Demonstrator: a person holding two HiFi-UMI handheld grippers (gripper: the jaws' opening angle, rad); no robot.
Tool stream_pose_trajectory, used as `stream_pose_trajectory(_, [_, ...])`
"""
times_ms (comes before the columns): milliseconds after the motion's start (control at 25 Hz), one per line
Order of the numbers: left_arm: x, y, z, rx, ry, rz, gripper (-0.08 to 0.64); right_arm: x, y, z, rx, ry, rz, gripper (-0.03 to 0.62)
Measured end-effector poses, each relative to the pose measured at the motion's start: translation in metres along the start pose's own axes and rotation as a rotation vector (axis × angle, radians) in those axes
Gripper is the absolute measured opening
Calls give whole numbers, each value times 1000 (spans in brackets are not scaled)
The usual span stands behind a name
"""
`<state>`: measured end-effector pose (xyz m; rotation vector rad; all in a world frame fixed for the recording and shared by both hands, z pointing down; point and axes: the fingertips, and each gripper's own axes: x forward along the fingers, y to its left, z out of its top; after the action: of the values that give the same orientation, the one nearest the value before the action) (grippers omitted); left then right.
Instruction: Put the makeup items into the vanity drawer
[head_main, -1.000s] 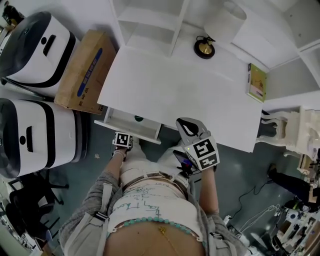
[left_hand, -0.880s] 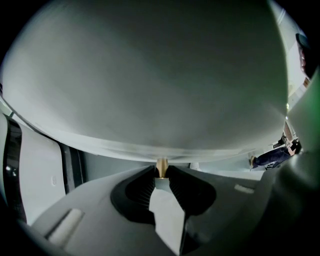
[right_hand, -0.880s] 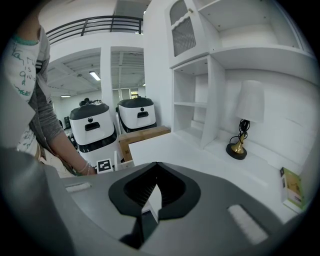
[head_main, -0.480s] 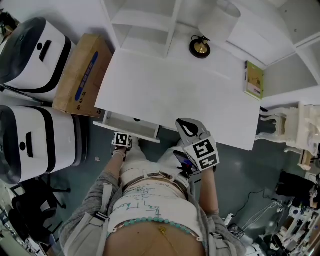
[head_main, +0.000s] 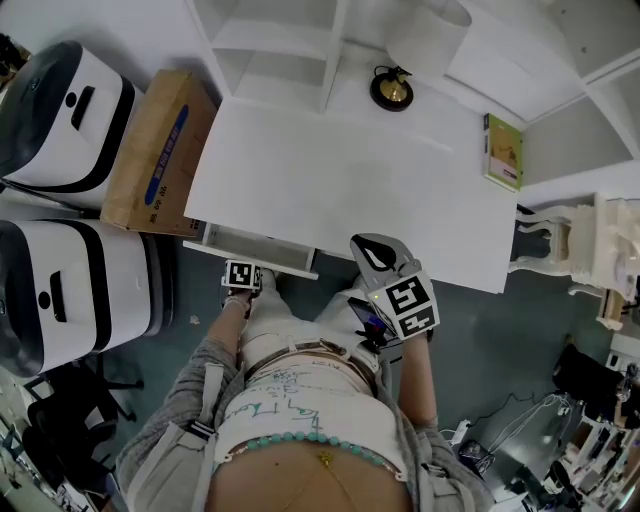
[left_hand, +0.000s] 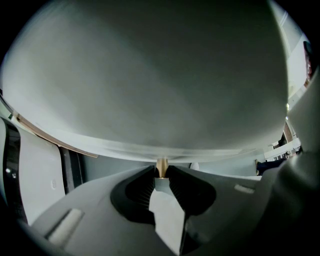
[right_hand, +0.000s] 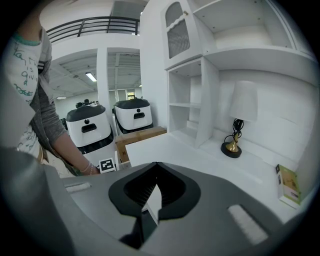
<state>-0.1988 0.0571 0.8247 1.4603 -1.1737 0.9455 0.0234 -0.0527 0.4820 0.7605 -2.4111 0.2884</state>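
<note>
The white vanity table (head_main: 340, 180) has its drawer (head_main: 250, 258) at the front left, open by a narrow strip. No makeup items show in any view. My left gripper (head_main: 248, 269) is at the drawer front. In the left gripper view the drawer front (left_hand: 150, 90) fills the picture, and my left gripper (left_hand: 161, 173) is shut on its small brass knob (left_hand: 161, 165). My right gripper (head_main: 366, 245) hangs over the table's front edge, shut and empty. Seen from my right gripper (right_hand: 156, 167), the table top (right_hand: 170, 147) stretches ahead.
A lamp with a gold base (head_main: 391, 90) and a green box (head_main: 503, 152) stand at the back of the table. A cardboard box (head_main: 155, 150) and two white-and-black machines (head_main: 60, 110) are on the left. A white chair (head_main: 590, 250) is on the right.
The drawer has slid inward; its opening is narrower and the dark item inside no longer shows. My left gripper went with it, toward the table. The right gripper stayed in place.
</note>
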Motion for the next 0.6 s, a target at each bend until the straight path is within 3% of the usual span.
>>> stream_pose_trajectory(600, [5,1,23,5,-3,-1,90,-10,-9,-8,21,17,-45,28])
